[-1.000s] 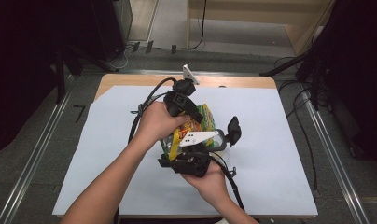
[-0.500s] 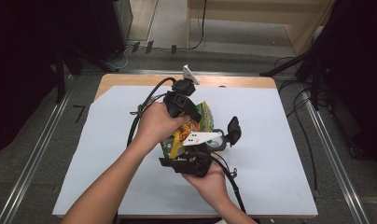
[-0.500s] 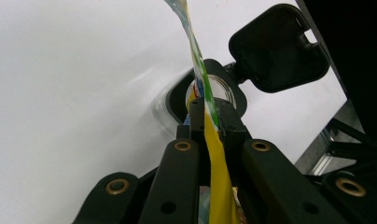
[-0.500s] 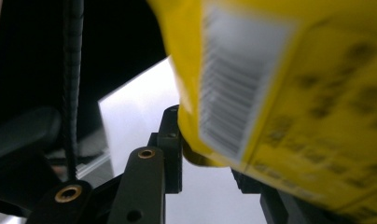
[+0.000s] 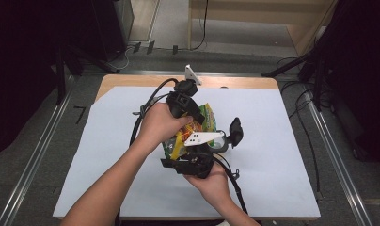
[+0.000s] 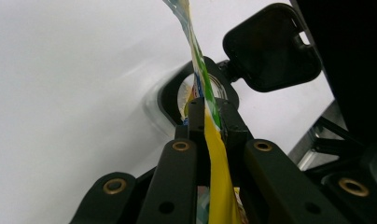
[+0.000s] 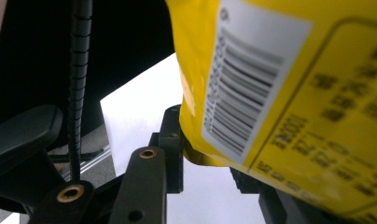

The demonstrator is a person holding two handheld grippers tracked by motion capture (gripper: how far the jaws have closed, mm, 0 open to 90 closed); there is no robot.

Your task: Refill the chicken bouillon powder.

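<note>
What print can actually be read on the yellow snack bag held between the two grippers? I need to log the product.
Barcode on a white label on the yellow plastic snack bag: bars show, digits too blurred to read.
Dark text block beside the barcode: too blurred to read.
Bag's printed front in the high view: too small to read.
Bag's pinched edge between the left gripper pads: no legible print.

Both arms are bare, with no sleeves on them. Each hand carries a black tool. The left tool [image 5: 197, 123] has a thick black cable [image 5: 148, 106] looping off it and a grey three-cornered plate [image 5: 192, 74] on top. The right tool [image 5: 190, 162] has a white plate [image 5: 203, 138] with small dots (maybe holes). Its cable [image 7: 79, 84] is ribbed. The black jaws have round brass rings [image 6: 181, 146] at their joints.
</note>
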